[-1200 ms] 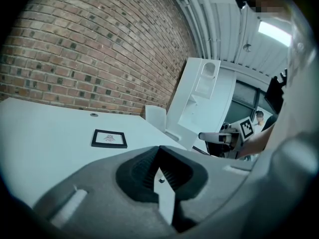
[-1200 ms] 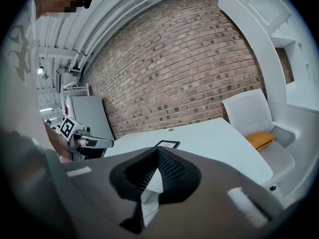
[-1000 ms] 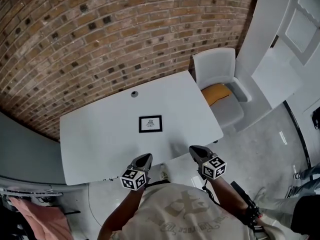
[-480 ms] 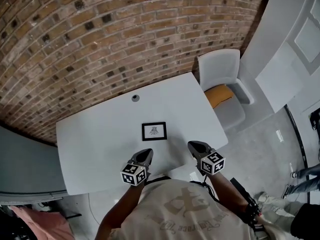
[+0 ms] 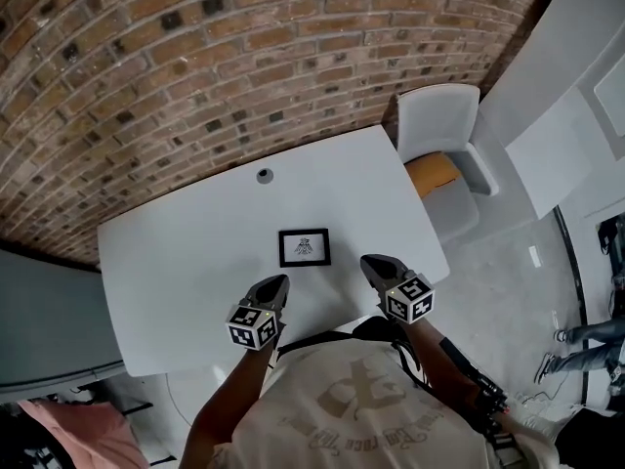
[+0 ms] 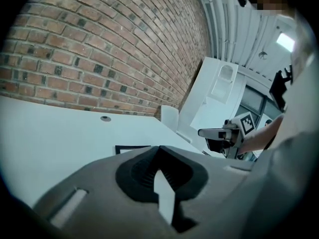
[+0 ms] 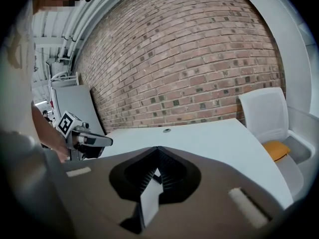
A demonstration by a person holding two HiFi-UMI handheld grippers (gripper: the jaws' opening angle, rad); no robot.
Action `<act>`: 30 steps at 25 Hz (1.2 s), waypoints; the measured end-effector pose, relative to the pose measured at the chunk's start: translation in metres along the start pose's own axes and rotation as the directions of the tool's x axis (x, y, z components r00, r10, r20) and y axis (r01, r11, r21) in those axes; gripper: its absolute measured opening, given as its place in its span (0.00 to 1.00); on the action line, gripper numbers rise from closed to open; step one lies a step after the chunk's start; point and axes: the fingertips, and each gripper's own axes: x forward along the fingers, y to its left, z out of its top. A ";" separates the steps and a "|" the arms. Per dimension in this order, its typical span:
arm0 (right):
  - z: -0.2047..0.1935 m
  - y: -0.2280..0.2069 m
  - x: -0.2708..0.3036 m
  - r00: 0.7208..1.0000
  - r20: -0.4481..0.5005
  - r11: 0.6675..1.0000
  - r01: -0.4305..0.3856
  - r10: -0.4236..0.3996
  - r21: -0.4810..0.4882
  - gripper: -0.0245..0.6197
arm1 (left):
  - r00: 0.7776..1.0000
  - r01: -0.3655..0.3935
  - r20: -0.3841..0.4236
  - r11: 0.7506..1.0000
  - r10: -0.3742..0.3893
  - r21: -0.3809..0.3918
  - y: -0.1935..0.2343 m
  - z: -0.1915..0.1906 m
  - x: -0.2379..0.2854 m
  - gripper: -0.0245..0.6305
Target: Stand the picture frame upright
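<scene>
A small black picture frame [image 5: 304,247] with a white print lies flat, face up, in the middle of the white table [image 5: 176,262]. My left gripper [image 5: 277,280] hovers over the table's near edge, just short of the frame's near left corner, jaws shut and empty. My right gripper [image 5: 367,260] is to the frame's right, also shut and empty. Neither one touches the frame. In the left gripper view, a strip of the frame [image 6: 130,147] shows just beyond the shut jaws, with the right gripper [image 6: 215,133] off to the right. The right gripper view shows the left gripper [image 7: 94,140] at the left.
A brick wall [image 5: 244,57] runs behind the table. A round cable hole [image 5: 265,175] sits near the table's far edge. A white chair [image 5: 439,125] with an orange cushion [image 5: 433,174] stands at the table's right end. Grey floor lies to the right.
Both grippers have come forward from beyond the table's near edge to over the table, closer to the frame. The frame has not moved. Both stayed shut.
</scene>
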 end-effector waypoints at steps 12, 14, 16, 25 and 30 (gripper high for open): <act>-0.014 -0.012 0.047 0.994 -0.099 0.998 -0.040 0.035 -0.041 0.05 | 0.995 -0.100 -0.029 0.994 0.099 -0.053 0.030 -0.014 0.006 0.04; -0.022 -0.015 0.055 0.990 -0.132 0.998 -0.049 0.044 -0.037 0.05 | 0.993 -0.110 -0.039 0.991 0.108 -0.072 0.033 -0.017 0.012 0.04; -0.029 -0.015 0.064 0.985 -0.163 0.998 -0.064 0.059 -0.024 0.05 | 0.991 -0.126 -0.051 0.989 0.122 -0.082 0.037 -0.019 0.017 0.04; -0.053 -0.022 0.106 0.947 -0.293 0.991 -0.109 0.128 0.079 0.05 | 0.978 -0.178 -0.128 0.979 0.165 -0.095 0.069 -0.024 0.046 0.04; -0.069 -0.030 0.125 0.923 -0.371 0.990 -0.062 0.107 0.130 0.05 | 0.964 -0.204 -0.197 0.970 0.176 -0.134 0.089 -0.035 0.061 0.04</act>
